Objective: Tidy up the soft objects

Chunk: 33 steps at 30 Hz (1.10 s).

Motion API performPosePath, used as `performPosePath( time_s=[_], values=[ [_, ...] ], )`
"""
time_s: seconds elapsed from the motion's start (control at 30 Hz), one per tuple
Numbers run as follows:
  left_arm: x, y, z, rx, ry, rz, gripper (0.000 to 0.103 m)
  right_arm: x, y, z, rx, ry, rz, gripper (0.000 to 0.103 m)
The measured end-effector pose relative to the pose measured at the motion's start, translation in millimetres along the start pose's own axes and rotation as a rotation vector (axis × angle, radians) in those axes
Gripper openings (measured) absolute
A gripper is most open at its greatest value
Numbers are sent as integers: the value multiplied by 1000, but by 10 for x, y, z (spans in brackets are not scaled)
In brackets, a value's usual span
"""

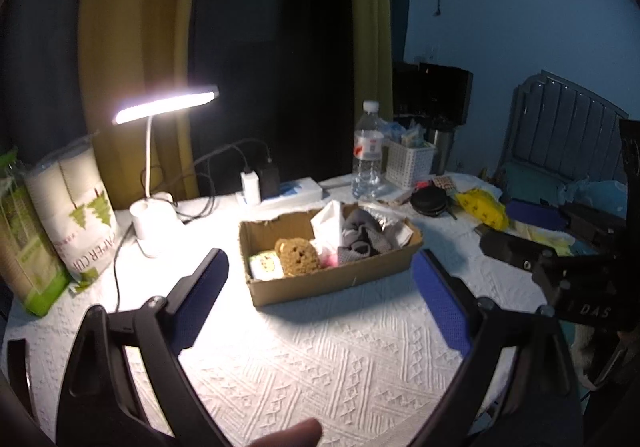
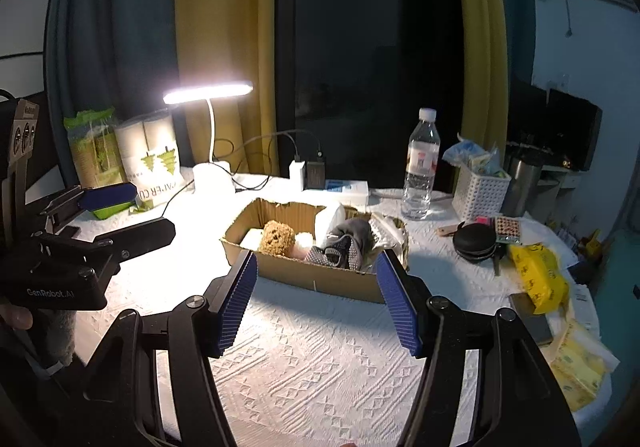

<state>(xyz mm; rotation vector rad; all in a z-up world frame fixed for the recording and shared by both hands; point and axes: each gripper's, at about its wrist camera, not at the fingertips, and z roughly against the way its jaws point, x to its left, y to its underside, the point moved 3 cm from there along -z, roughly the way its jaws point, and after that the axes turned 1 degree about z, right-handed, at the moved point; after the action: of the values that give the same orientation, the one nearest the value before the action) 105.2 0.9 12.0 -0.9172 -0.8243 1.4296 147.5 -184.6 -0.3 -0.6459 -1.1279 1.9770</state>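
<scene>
A cardboard box (image 1: 332, 285) stands on the white textured tablecloth. Inside it lie a brown sponge (image 1: 298, 256), a small green-and-white pack (image 1: 265, 265), a white tissue (image 1: 330, 221), something pink (image 1: 327, 259) and grey cloth (image 1: 362, 233). The box (image 2: 320, 279) shows in the right wrist view with the sponge (image 2: 277, 237) and the grey cloth (image 2: 346, 241). My left gripper (image 1: 320, 271) is open and empty in front of the box. My right gripper (image 2: 314, 271) is open and empty, its fingers either side of the box's near wall.
A lit desk lamp (image 1: 154, 215) stands left of the box, paper packs (image 1: 76, 207) further left. Behind are chargers (image 1: 260, 181), a water bottle (image 1: 367, 155) and a white basket (image 1: 410, 163). Yellow tissue packs (image 2: 540, 275) and a black round case (image 2: 476, 241) lie right.
</scene>
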Motion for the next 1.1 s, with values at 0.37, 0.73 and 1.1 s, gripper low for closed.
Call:
performPosePath(
  time_s=[0.37,0.73,1.1],
  values=[
    [69,-303,505,-106,-54,3,95,-19,-279,466,-98,40,-29,68],
    [211,-341,756,-147,-75,29,95,133,-398,676,-135,51,4,74],
    [249,-334,810,-152,-73,38,95,176,-423,662,-128,54,8,74]
  ],
)
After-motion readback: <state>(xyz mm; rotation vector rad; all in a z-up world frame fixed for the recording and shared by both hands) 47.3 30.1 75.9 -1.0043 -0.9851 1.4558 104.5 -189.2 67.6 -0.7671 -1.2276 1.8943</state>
